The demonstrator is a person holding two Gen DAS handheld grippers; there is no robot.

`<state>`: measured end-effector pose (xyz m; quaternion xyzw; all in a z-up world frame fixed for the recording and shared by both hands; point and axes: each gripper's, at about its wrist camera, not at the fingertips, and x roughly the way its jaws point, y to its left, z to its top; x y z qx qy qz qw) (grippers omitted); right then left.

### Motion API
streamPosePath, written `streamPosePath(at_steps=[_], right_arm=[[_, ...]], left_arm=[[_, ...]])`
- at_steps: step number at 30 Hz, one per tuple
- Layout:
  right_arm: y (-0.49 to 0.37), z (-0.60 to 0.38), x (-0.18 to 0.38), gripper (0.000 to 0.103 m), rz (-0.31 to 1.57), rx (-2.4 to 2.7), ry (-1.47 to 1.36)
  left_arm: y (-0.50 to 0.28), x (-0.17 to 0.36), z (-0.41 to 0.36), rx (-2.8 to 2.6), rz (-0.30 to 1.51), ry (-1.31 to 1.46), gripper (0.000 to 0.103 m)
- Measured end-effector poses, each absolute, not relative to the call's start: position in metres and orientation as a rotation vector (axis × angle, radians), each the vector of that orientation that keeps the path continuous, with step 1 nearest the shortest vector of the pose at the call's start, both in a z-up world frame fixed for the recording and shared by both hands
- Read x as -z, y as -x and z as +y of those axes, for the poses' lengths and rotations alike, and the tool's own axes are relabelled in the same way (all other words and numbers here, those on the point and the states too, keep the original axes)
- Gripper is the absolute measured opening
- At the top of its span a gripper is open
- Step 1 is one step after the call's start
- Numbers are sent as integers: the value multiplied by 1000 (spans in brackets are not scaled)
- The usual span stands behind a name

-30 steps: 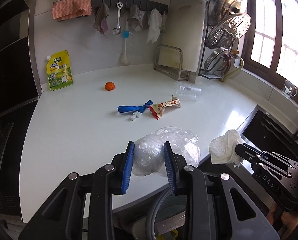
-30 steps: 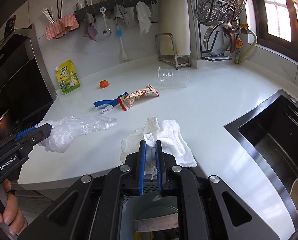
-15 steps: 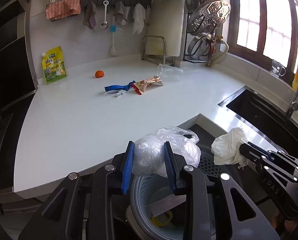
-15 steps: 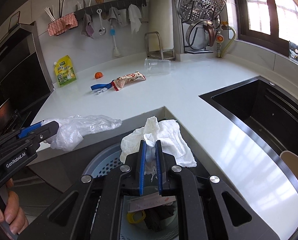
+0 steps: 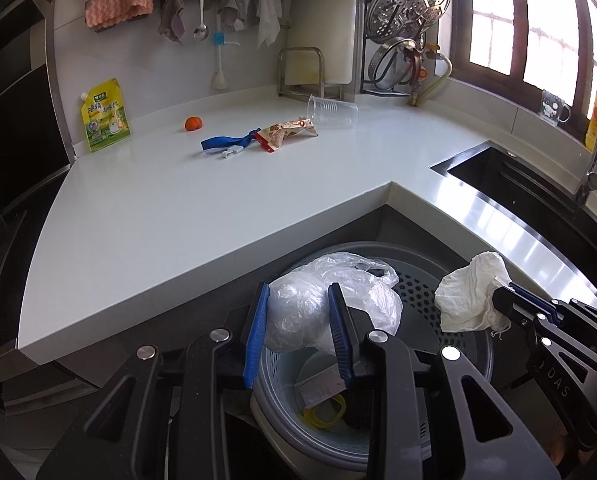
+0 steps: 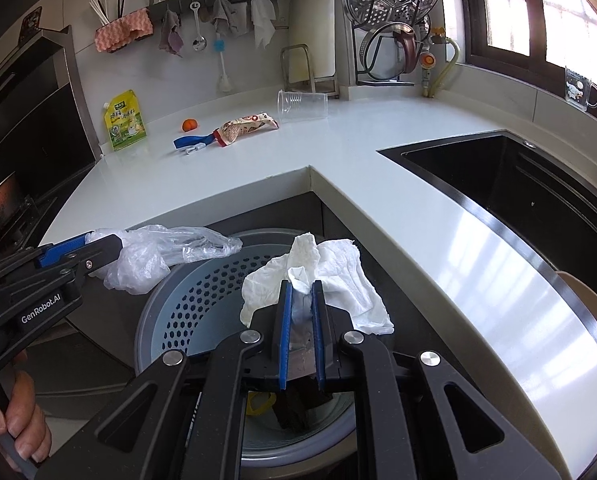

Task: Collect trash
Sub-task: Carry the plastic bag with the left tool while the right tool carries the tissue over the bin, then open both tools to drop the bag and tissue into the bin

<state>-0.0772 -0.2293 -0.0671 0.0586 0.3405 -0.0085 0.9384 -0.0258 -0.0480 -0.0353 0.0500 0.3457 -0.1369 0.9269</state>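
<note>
My left gripper (image 5: 298,292) is shut on a crumpled clear plastic bag (image 5: 298,312), held over a round grey perforated trash bin (image 5: 422,300) below the counter's inner corner. My right gripper (image 6: 300,286) is shut on a crumpled white paper towel (image 6: 338,276) above the same trash bin (image 6: 186,312). In each wrist view the other gripper shows at the side with its load: the paper towel (image 5: 470,296) at right, the plastic bag (image 6: 150,252) at left. Scraps and a yellow ring lie inside the bin. On the white counter (image 5: 178,208) lie a snack wrapper (image 5: 286,132), a blue strap (image 5: 226,142), a tipped clear cup (image 5: 332,110) and a small orange fruit (image 5: 193,123).
A yellow pouch (image 5: 104,116) leans on the back wall. A black sink (image 6: 510,184) is sunk in the counter at right. A dish rack (image 5: 402,28) with steel pans and a cutting board stand at the back. A hand (image 6: 14,420) grips the left gripper's handle.
Both grippers have drawn back from over the counter and sunk, each keeping its load. The trash bin has come into view beneath them.
</note>
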Motion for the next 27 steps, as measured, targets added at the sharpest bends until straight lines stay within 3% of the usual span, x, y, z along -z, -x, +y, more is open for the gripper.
streamPosePath(at_steps=[27], right_arm=[[56,-227,129,10,848,-19,-142]], left_arm=[[10,94,-63,305,854,-122,30]])
